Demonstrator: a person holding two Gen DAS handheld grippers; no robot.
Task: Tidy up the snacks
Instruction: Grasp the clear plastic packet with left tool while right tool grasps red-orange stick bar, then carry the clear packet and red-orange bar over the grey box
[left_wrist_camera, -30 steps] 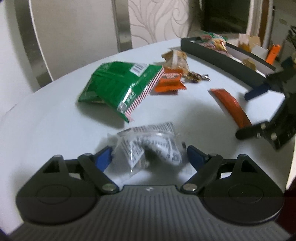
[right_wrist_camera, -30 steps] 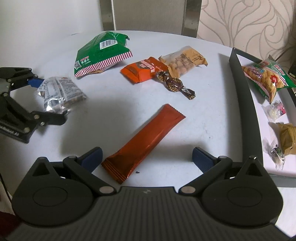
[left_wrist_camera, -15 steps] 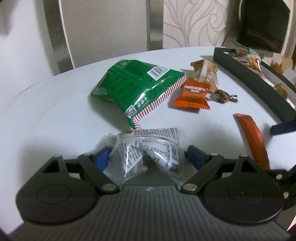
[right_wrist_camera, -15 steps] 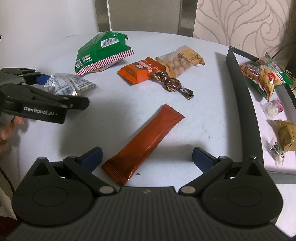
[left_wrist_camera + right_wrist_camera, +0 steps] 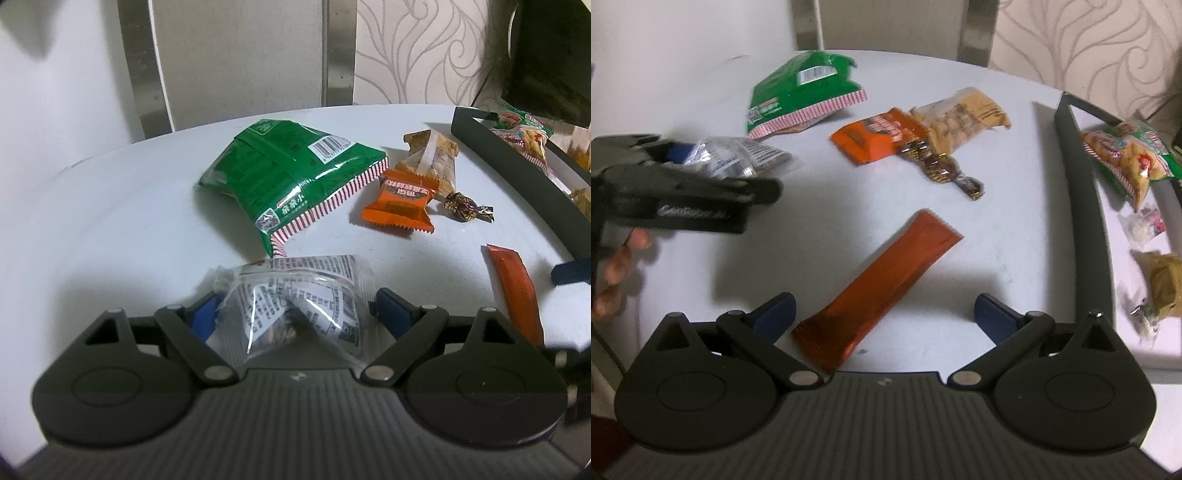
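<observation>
A clear packet with printed text (image 5: 295, 295) lies on the white table between the blue pads of my left gripper (image 5: 295, 302), which is open; the pads flank it without pressing. The right wrist view shows that left gripper (image 5: 727, 171) around the same clear packet (image 5: 738, 158), with a hand behind it. My right gripper (image 5: 884, 306) is open, low over the near end of a long orange-red stick pack (image 5: 882, 291). Further back lie a green bag (image 5: 801, 92), an orange square packet (image 5: 875, 136), a tan biscuit packet (image 5: 960, 114) and a brown wrapped candy (image 5: 942, 170).
A black-rimmed tray (image 5: 1078, 206) at the right edge of the table holds a green-and-yellow snack bag (image 5: 1126, 155) and several small packets. A chair back stands behind the table. One fingertip of the right gripper (image 5: 570, 271) shows at the left view's right edge.
The left gripper has rolled level and slid forward, so the clear packet sits deeper between its fingers. The right gripper and the orange-red stick have stayed put.
</observation>
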